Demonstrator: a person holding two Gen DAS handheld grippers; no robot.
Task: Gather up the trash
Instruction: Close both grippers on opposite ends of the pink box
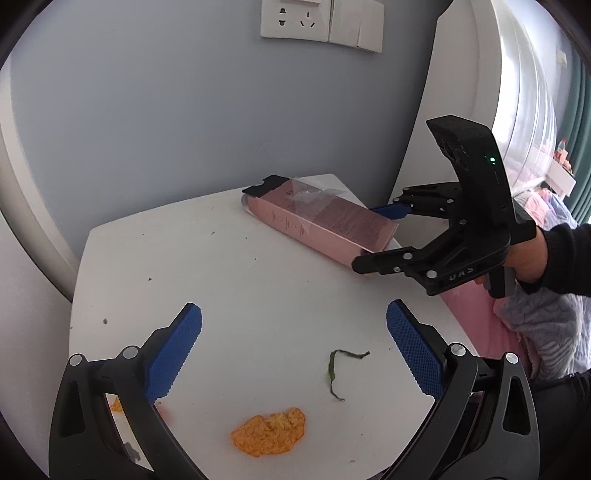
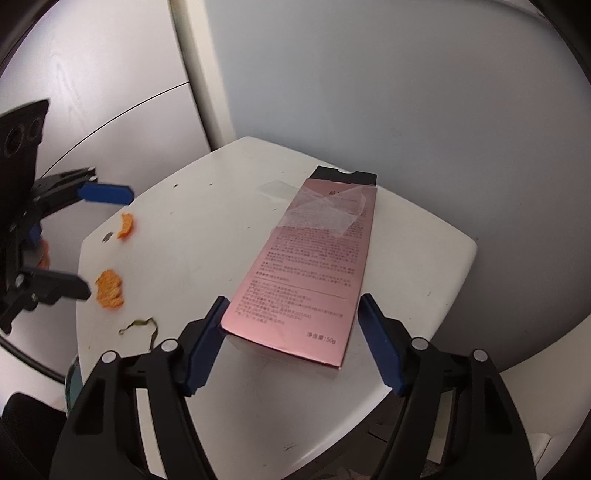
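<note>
Trash on the table: a pink box [image 2: 306, 266], two pieces of orange peel and a green stem lie on the white table [image 2: 413, 258].
Right gripper [image 2: 291, 332]: its blue-padded fingers [image 2: 201, 350] stand on either side of the near end of the pink box; the left pad is at the box's edge, the right pad shows a thin gap, so the jaws are apart and not clamped on it.
Pink box: lies flat on the table, long side running away from the right gripper, printed face up, a strip of clear tape [image 2: 325, 214] across its far half and a black flap [image 2: 345, 175] at the far end.
Left gripper [image 1: 293, 354]: jaws wide apart with nothing between them, held over the table's near part, well apart from the pink box.
Large peel [image 1: 269, 432]: on the table just below the left gripper's open fingers, far from the box.
Small peel [image 2: 125, 227]: near the table's edge, further from the box than the large peel.
Green stem [image 1: 338, 369]: thin and curled, on the table between the large peel and the box.
Person's hand [image 1: 528, 254]: in a dark sleeve, gripping the right gripper's handle, beside the box's end.
Wall socket [image 1: 295, 18]: on the blue wall behind the table, above the box.
</note>
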